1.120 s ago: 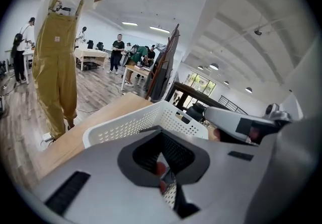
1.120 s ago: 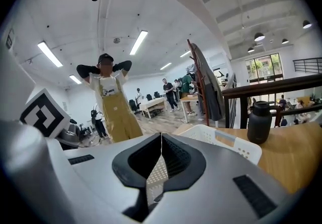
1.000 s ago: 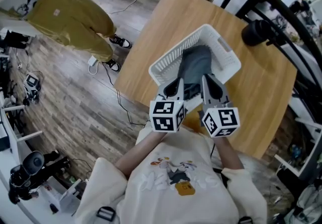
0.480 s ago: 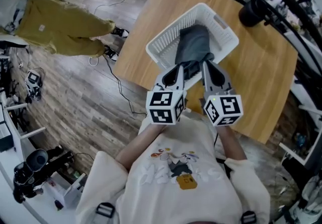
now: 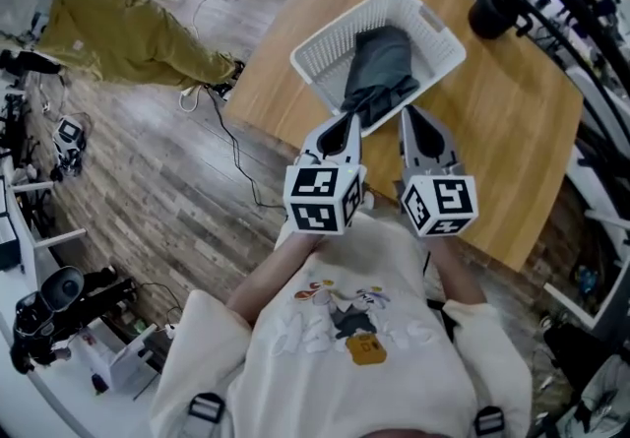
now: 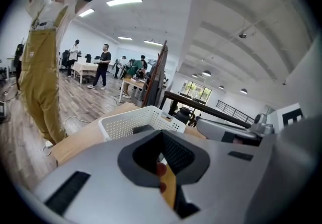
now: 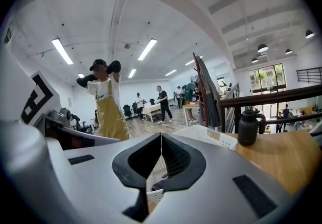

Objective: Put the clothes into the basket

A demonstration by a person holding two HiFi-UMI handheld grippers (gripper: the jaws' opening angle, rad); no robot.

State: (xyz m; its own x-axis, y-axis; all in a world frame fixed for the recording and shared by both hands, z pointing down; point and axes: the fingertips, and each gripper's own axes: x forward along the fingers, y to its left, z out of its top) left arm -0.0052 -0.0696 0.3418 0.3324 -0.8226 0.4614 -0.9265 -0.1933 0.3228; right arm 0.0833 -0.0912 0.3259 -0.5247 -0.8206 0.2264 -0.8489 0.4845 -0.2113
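Note:
A white perforated basket (image 5: 325, 62) stands on the wooden table (image 5: 512, 131). A dark grey garment (image 5: 379, 67) lies in it, its lower end draped at the near rim. My left gripper (image 5: 349, 121) and right gripper (image 5: 409, 115) sit side by side just short of that rim, pointing at the basket. Both are shut, with nothing between the pads. In the left gripper view the closed left gripper (image 6: 162, 136) faces the basket (image 6: 133, 121). In the right gripper view the closed right gripper (image 7: 161, 137) has the basket (image 7: 206, 135) just beyond it.
A black jug (image 5: 492, 8) stands on the table behind the basket, also the jug (image 7: 247, 127) in the right gripper view. A person in mustard overalls (image 5: 128, 32) stands left of the table. Cables (image 5: 221, 121) trail over the wooden floor. Dark railings run past the table's far side.
Both grippers have drawn back from the basket toward the person holding them, away from the garment, and stay shut. The garment stays in the basket.

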